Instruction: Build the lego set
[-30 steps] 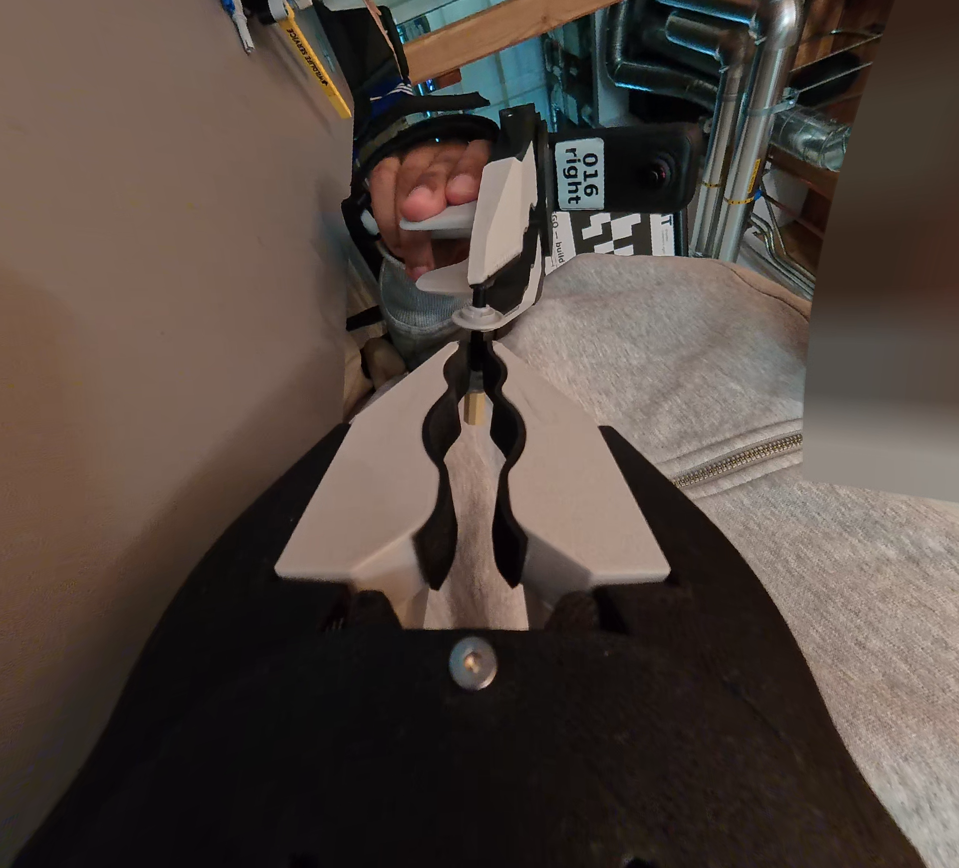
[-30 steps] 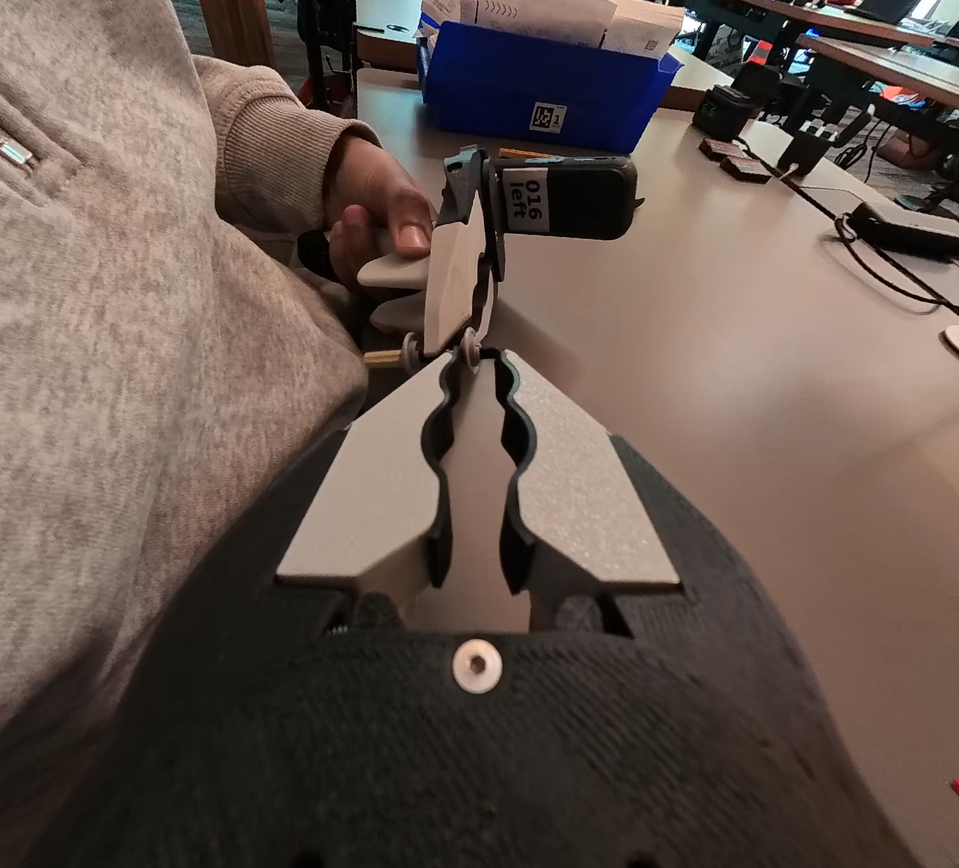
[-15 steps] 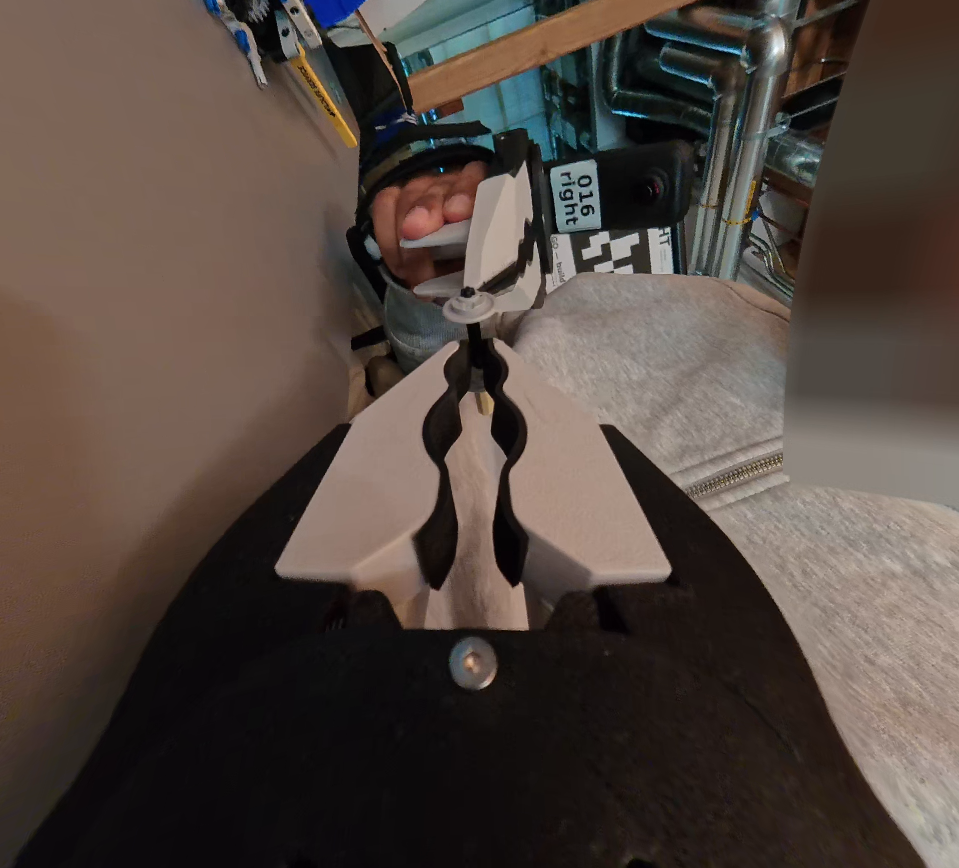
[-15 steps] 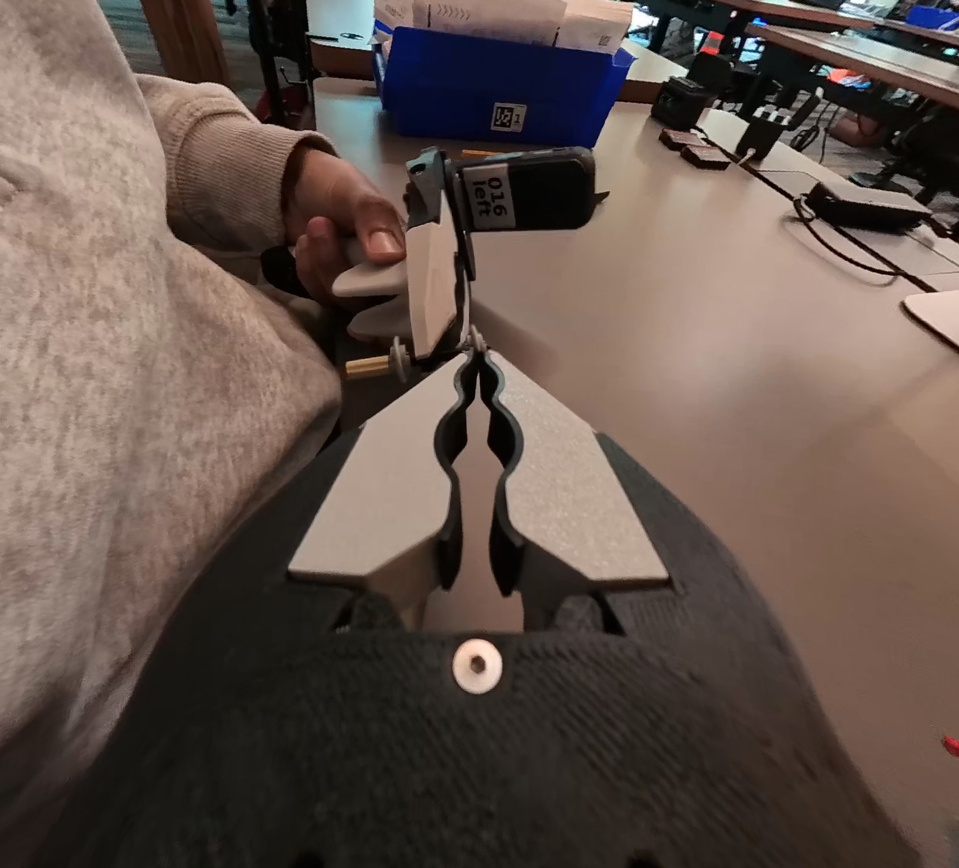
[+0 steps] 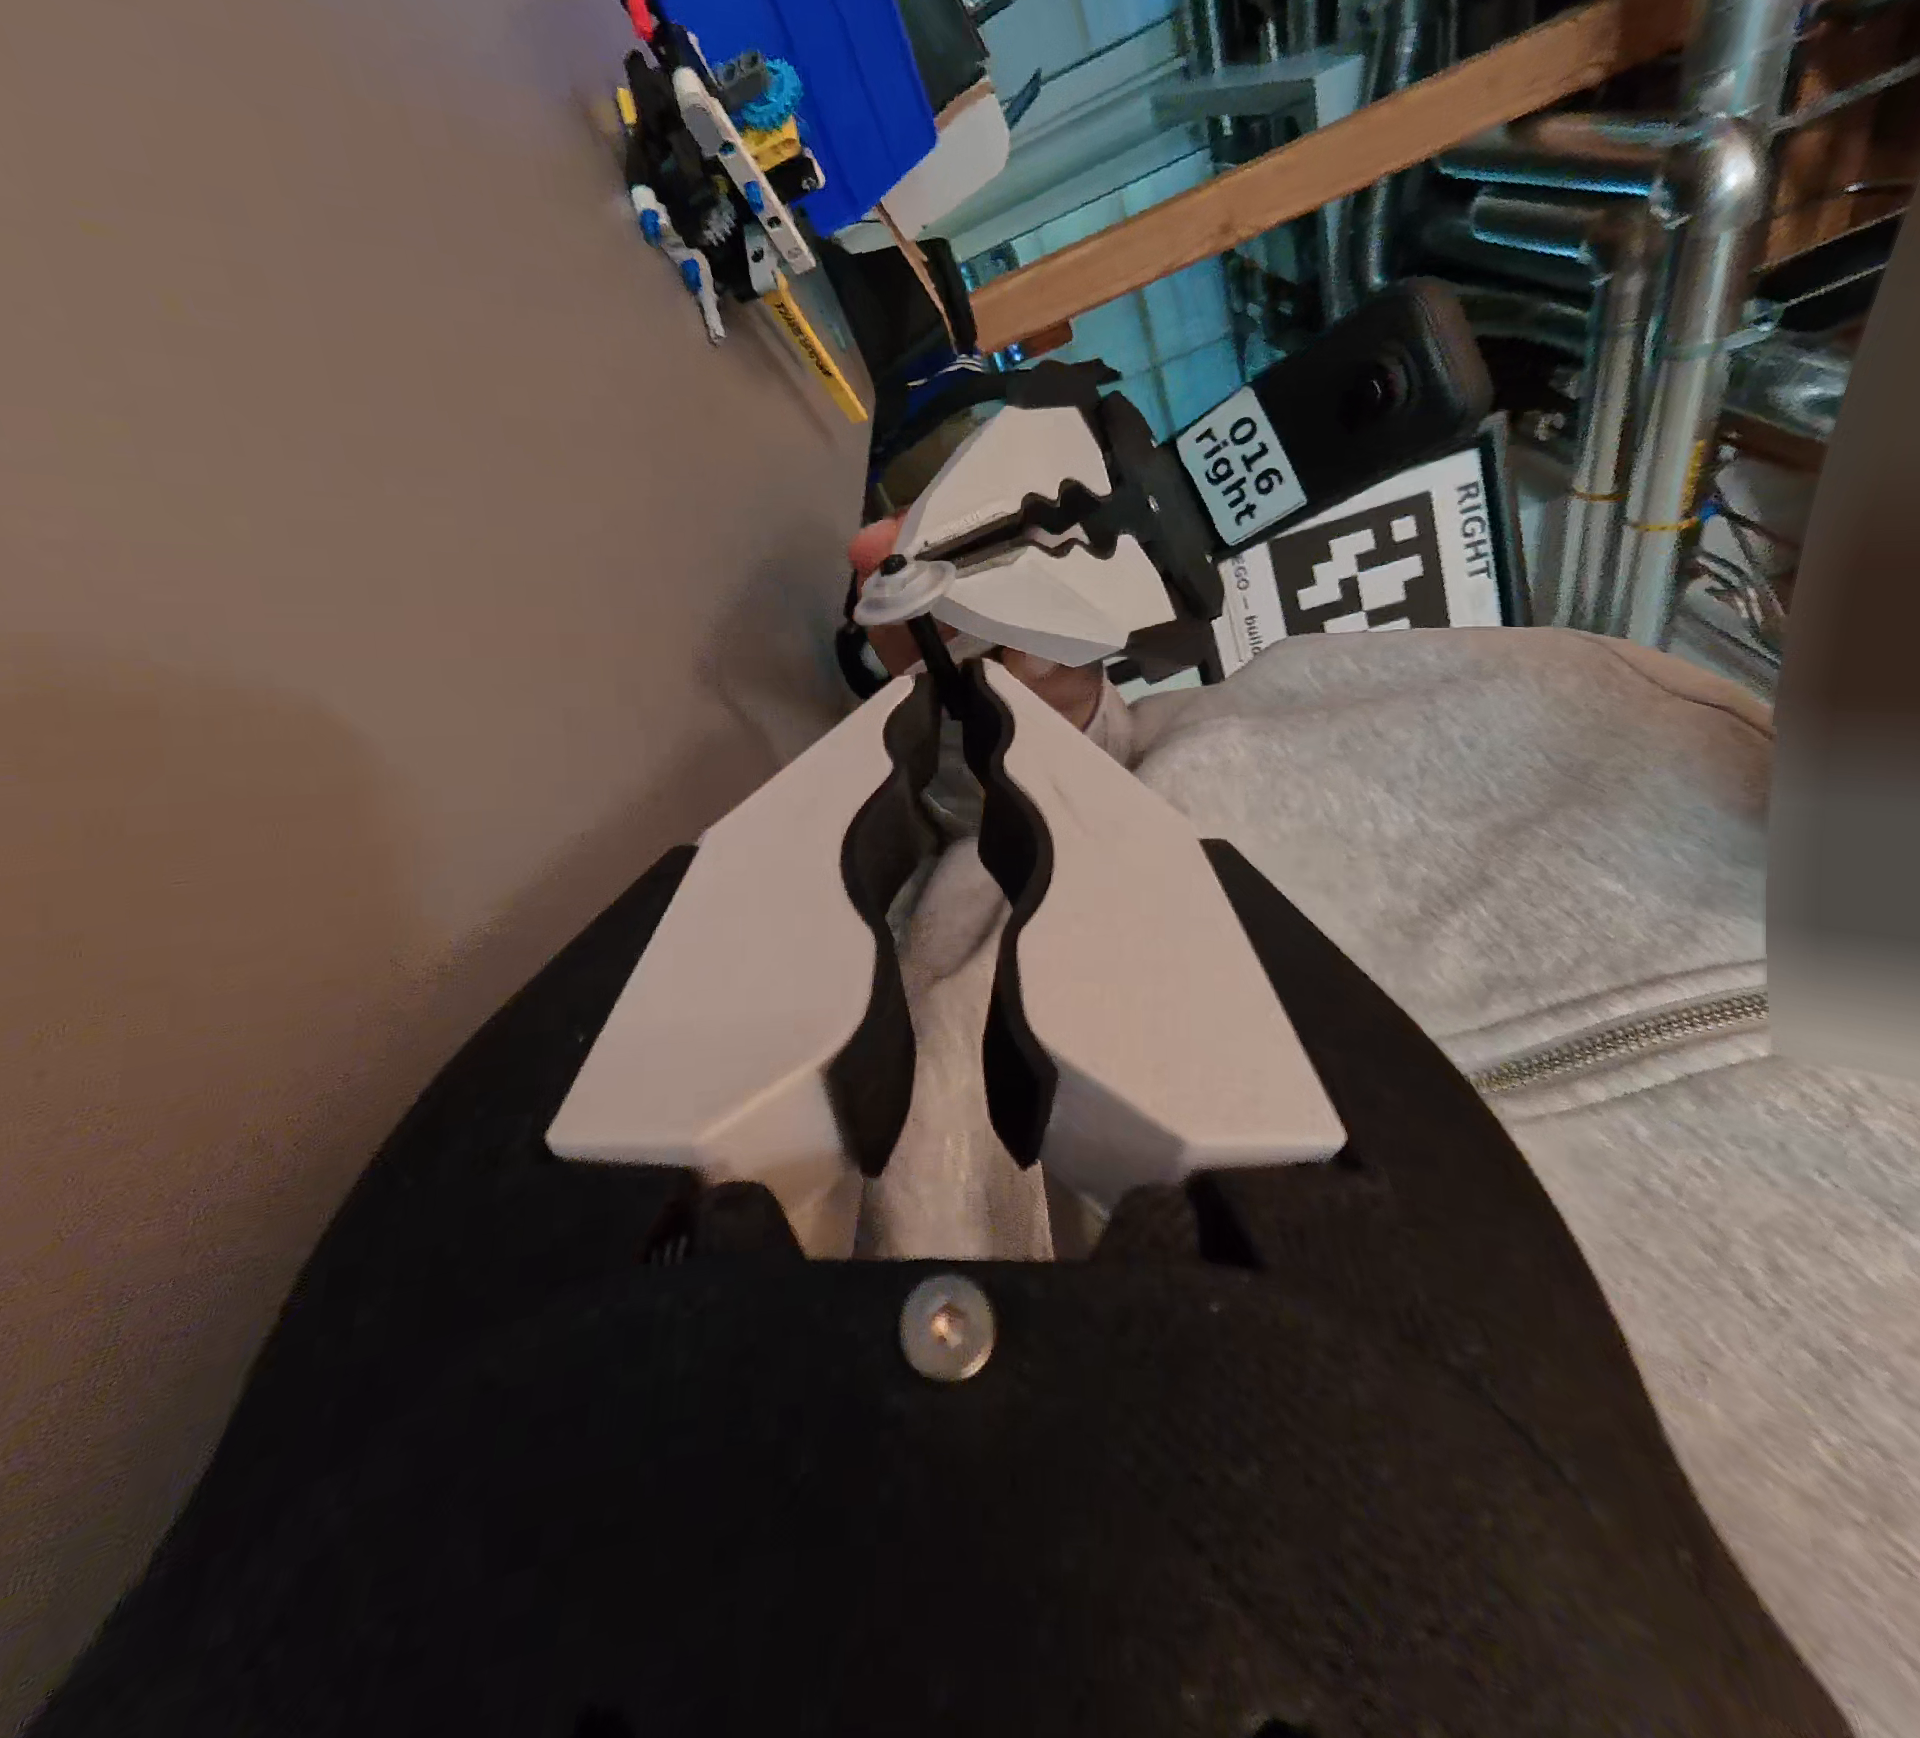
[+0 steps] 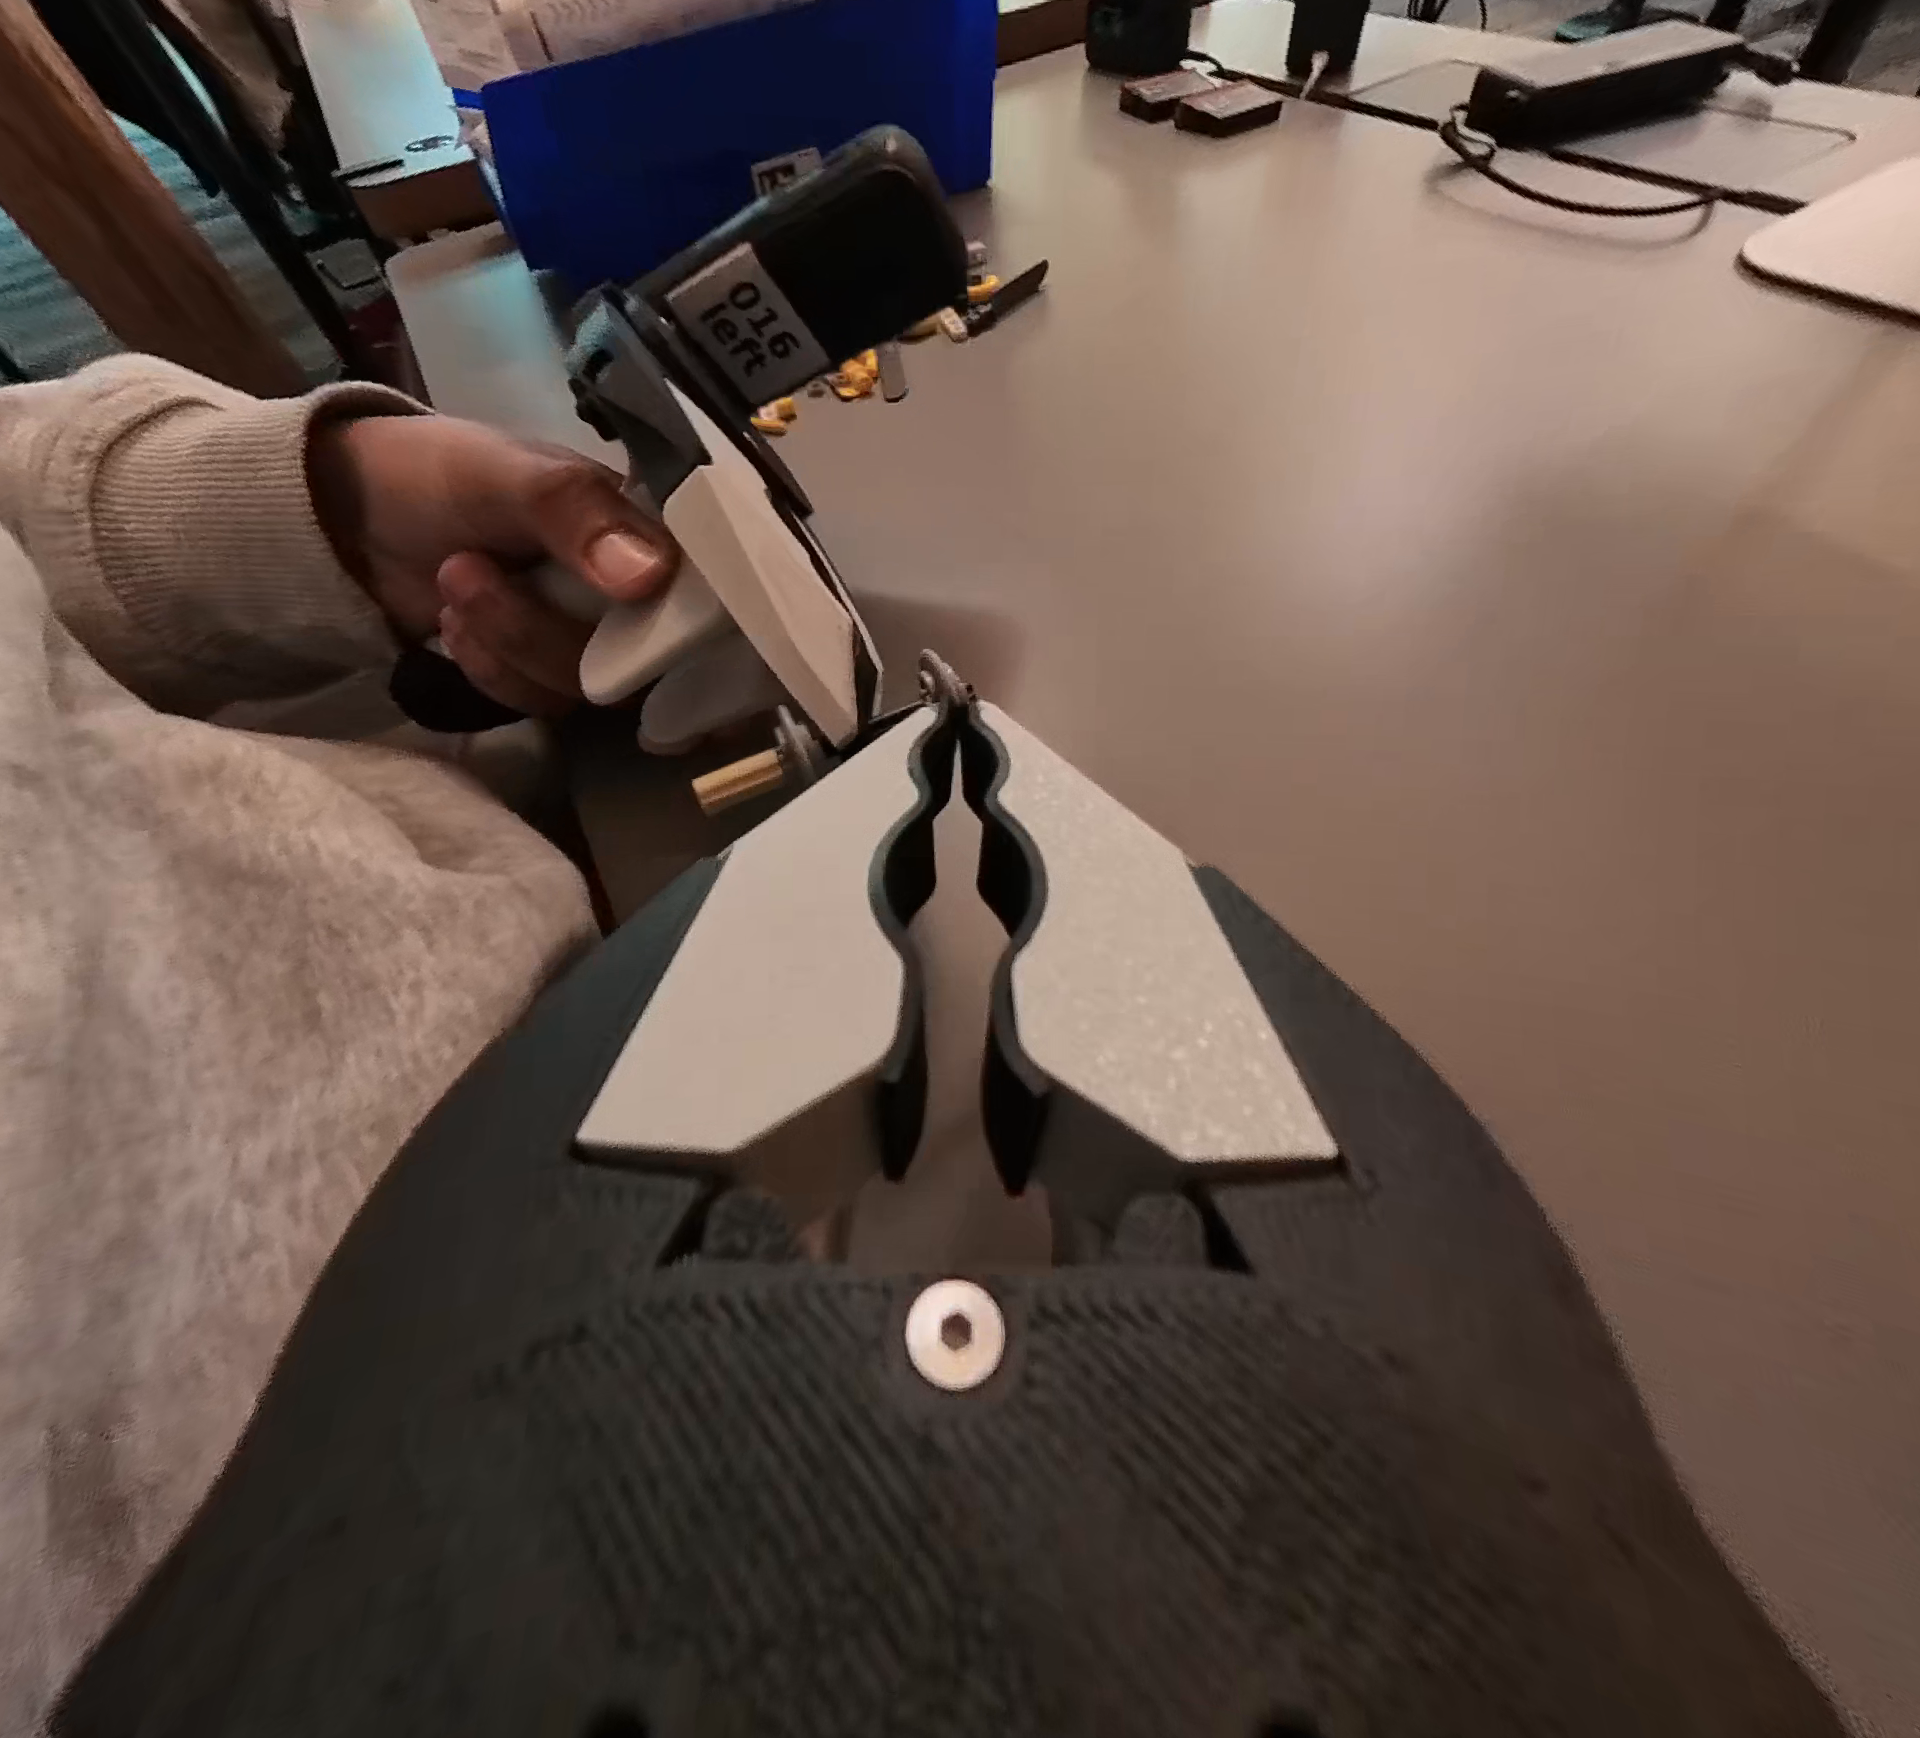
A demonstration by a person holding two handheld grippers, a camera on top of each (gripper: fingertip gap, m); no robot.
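My left gripper (image 5: 951,696) is shut on a thin black axle (image 5: 938,658). The axle runs up into a small grey round wheel (image 5: 900,595). My right gripper (image 5: 916,562) is shut on that wheel's rim. In the right wrist view my right gripper (image 6: 951,706) pinches the grey wheel (image 6: 940,676) at its tips. The left gripper (image 6: 847,724) meets it from the left with the axle (image 6: 896,709). A tan bush (image 6: 736,780) and a grey bush (image 6: 795,739) sit on the axle's other end. Both grippers are held above the table edge, close to a grey sweater (image 5: 1455,805).
A partly built lego model (image 5: 717,161) stands on the grey table (image 6: 1351,545) beside a blue bin (image 6: 727,99) full of papers. Loose yellow and grey pieces (image 6: 862,379) lie behind the left gripper. Black boxes and cables (image 6: 1600,78) lie at the far right. Less than 4 cm separates the two grippers' tips. The partly built lego model (image 5: 717,161) lies around 20 cm away from my right fingertips.
My right gripper has closed on the grey wheel; a second ago its fingers stood apart. Both grippers have tilted, and the right one now lies rolled over in the left wrist view.
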